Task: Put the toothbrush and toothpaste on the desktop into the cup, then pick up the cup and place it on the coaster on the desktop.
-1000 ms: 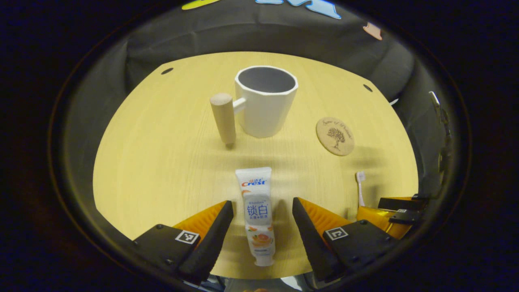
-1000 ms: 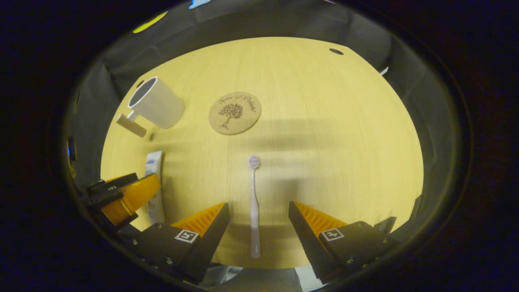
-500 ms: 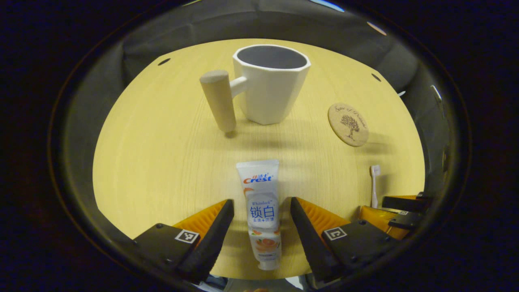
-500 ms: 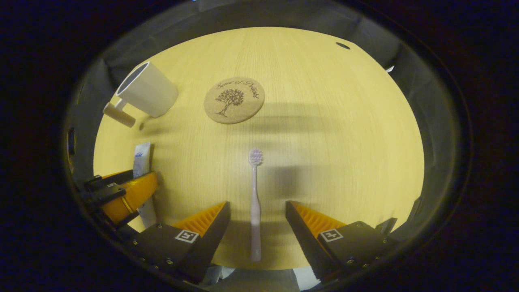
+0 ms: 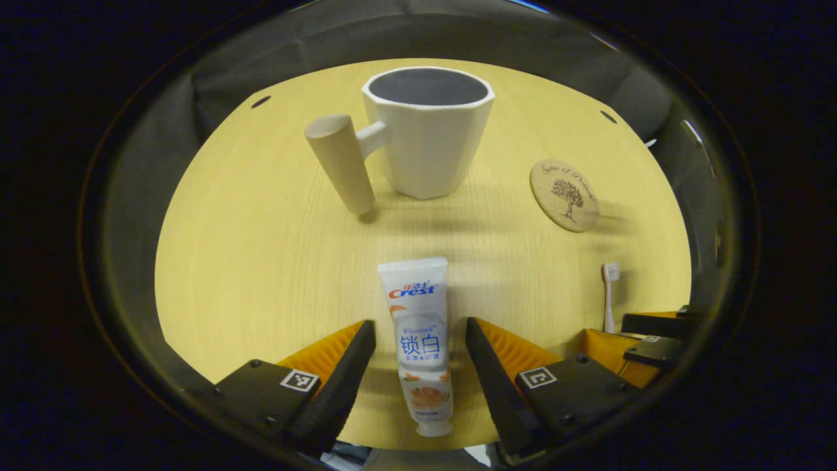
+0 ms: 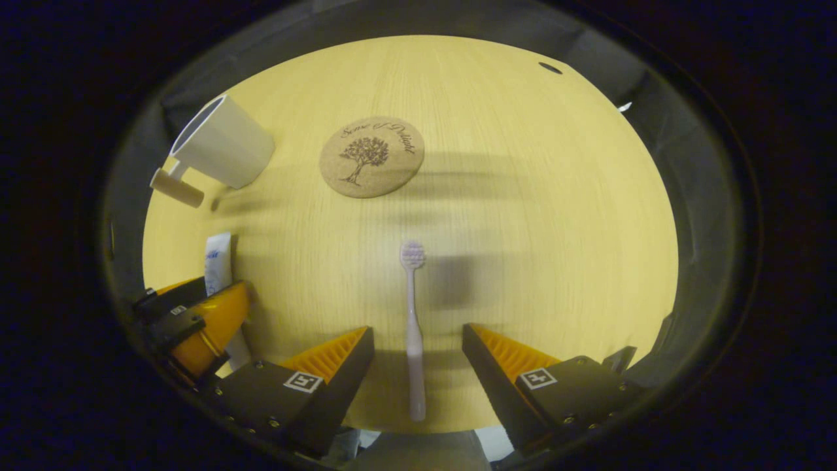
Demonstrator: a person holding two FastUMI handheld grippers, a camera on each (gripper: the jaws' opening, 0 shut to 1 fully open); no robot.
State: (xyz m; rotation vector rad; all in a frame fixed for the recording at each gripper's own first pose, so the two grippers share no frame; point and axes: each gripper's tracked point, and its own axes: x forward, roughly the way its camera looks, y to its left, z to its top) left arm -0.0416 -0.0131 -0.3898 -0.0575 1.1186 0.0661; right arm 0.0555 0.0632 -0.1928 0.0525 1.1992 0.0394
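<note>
Left gripper view, left hand-held gripper [image 5: 418,343] spread around toothpaste [image 5: 418,333], right hand-held gripper [image 6: 418,350] spread around toothbrush [image 6: 413,327]

In the right gripper view, the lower part of the toothpaste tube [image 6: 218,261] is hidden behind the left tongs [image 6: 196,320]. In the left gripper view, the toothbrush [image 5: 609,294] handle is covered by the right tongs [image 5: 644,337]. The coaster [image 5: 565,195] lettering is too small to be read.

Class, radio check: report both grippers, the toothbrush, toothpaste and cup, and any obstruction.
Left gripper open astride toothpaste. Right gripper open astride toothbrush. Both flat on desktop; cup upright, empty. Coaster bare. Nothing obstructing.
</note>
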